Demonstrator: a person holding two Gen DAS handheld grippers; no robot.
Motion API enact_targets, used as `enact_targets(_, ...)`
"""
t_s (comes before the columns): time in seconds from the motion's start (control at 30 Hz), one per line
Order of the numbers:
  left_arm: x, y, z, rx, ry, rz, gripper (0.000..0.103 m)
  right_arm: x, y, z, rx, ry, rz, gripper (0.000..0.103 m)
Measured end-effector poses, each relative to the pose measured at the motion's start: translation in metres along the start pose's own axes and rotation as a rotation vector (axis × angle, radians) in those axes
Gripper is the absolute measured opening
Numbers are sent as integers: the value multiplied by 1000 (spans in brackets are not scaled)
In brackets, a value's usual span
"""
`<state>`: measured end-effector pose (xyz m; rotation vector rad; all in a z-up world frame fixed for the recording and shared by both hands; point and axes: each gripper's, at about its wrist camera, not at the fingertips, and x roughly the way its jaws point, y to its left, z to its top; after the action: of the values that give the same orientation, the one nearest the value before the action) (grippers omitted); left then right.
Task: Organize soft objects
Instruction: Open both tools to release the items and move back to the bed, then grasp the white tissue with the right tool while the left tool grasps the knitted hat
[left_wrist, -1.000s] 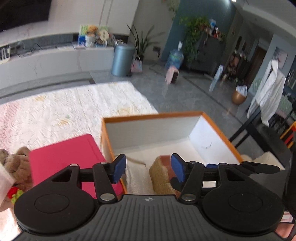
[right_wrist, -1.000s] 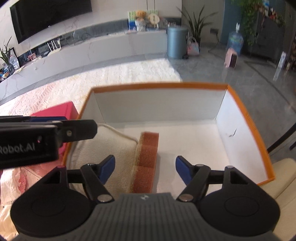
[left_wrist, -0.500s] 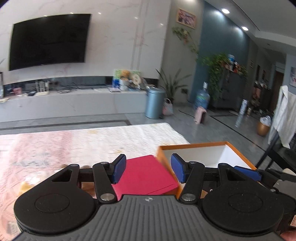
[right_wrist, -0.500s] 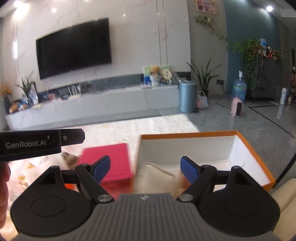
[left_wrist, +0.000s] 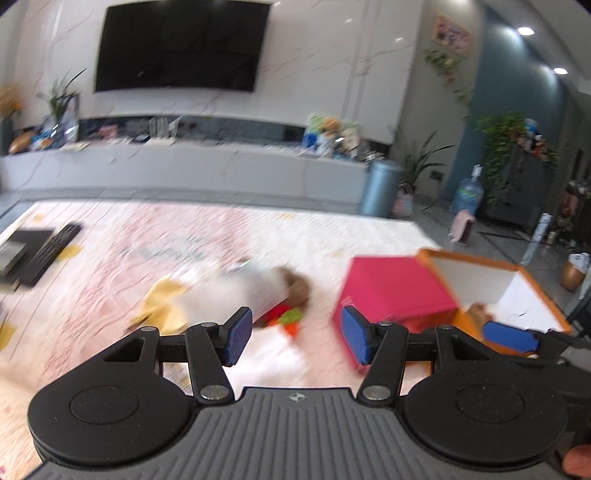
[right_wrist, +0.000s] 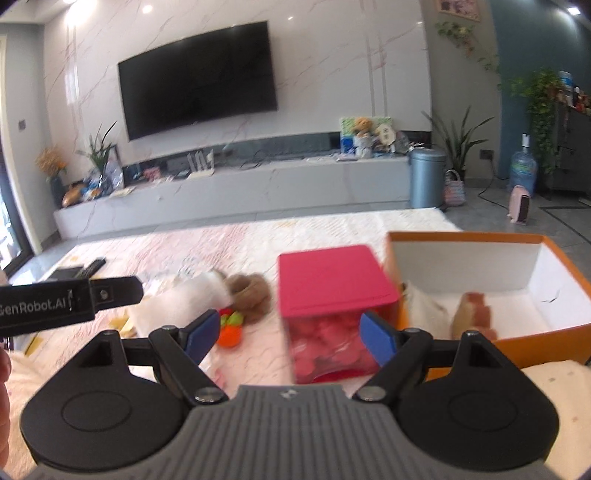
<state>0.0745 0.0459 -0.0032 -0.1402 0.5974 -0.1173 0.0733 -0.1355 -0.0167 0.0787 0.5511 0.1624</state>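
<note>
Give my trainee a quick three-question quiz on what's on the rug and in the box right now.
1. True or false: the orange box is empty.
2. Which sits directly left of the orange box, in the right wrist view? A) bin B) pink box C) remote
3. What is each gripper holding?

Key:
1. False: a cream cloth and a brown sponge lie inside.
2. B
3. Nothing: the left gripper and right gripper are both open, with nothing between the fingers.
</note>
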Motion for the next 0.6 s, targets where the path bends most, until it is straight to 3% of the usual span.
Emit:
enact_targets(0.17, 5, 33, -20, -22, 89, 62, 65, 16, 20, -11, -60, 71, 29, 82)
enact_targets(0.43, 14, 66, -46, -77, 200, 64, 65, 50, 54, -27, -131, 177, 60, 82)
enact_targets(0.6, 25, 74, -52, -97, 241, 47, 65, 73, 64, -35, -155, 234, 65, 75)
